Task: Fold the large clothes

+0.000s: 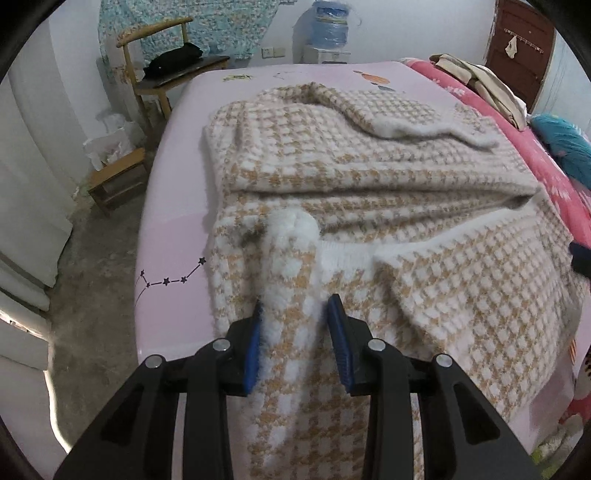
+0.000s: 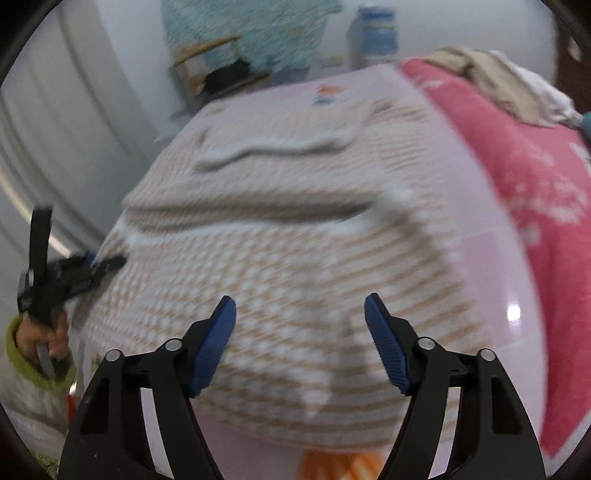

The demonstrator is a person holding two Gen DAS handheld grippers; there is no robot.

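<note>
On the pink bed sheet (image 1: 173, 236) lies the big fuzzy knit garment in a beige-and-white houndstooth check (image 1: 369, 192), spread across most of the mattress, partly folded, with one layer doubled over the far half and a sleeve with a plain cream cuff (image 1: 424, 127) lying across the top. And look at the left gripper (image 1: 293, 314), black-armed with blue ribbed pads: its jaws stand narrow, pinching a bunched fold of the checked knit with its white fluffy edge (image 1: 295, 229) rising between the pads. The fabric drapes from that grip down over the near edge of the bed.

Over to the right gripper (image 2: 299, 306), same black and blue build: jaws set wide, nothing between them, hovering above the near part of the garment (image 2: 277, 258). That view is smeared with blur. At its left edge the other gripper (image 2: 92, 264) shows, tips on the cloth's side edge, held by a hand (image 2: 48, 339) in a green-cuffed sleeve (image 2: 22, 354).

Beside the garment runs a red patterned blanket (image 1: 546, 162). Beyond the bed stand a wooden chair (image 1: 159, 74) carrying something black, and a blue water bottle on a dispenser (image 1: 328, 26).
</note>
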